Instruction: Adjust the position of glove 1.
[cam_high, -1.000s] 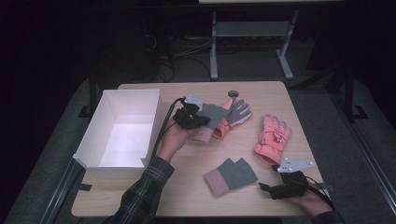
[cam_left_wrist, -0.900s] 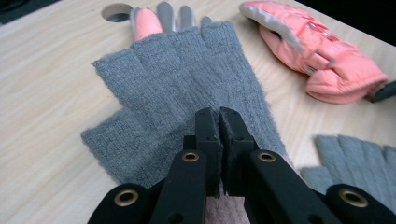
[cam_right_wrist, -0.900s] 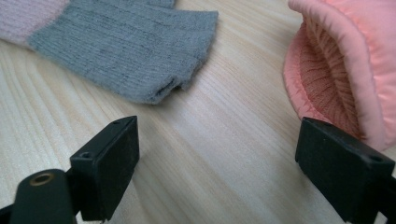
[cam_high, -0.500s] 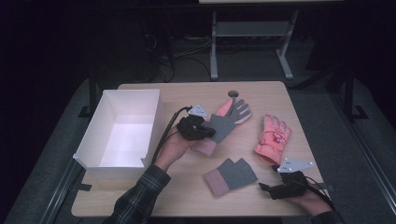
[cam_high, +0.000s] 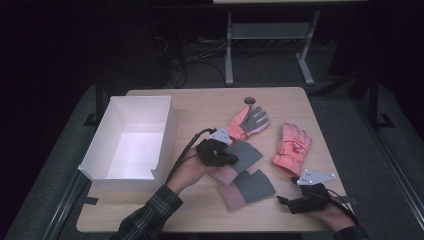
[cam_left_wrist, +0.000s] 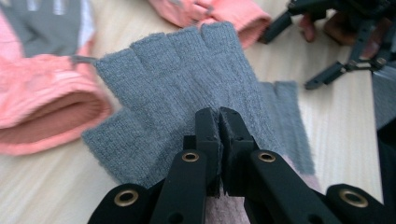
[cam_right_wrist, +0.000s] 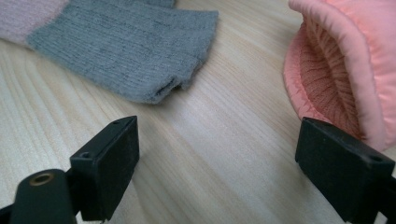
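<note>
Pale wood grain ran across the counter (cam_high: 210, 102), lit against a dark room, and on it the left gripper (cam_left_wrist: 219, 122) had its jaws pressed together on a grey fingerless glove (cam_left_wrist: 187, 84), pinching the knit near where the grey met the pink cuff. Seen from above, that glove (cam_high: 243, 156) lay just right of the left gripper (cam_high: 227, 156), its edge overlapping a second grey fingerless glove (cam_high: 252, 186) nearer the person. The step in hand looked like carrying the pinched glove to lay it with its mate (or onward to the white box (cam_high: 107, 145) at the left; I could not tell which). The next move would call for a steady grip, with the knit lifted clear so it would not drag the glove beneath. The left forearm, in a plaid sleeve (cam_high: 150, 217), reached up from the bottom edge, hand curled around the gripper's body. The right gripper (cam_right_wrist: 215, 154) rested near the counter's front right corner, jaws spread wide and holding nothing, bare wood between them. Just beyond it lay a pink padded glove (cam_high: 291, 149), and a pink-and-grey glove (cam_high: 247, 122) lay farther back.
</note>
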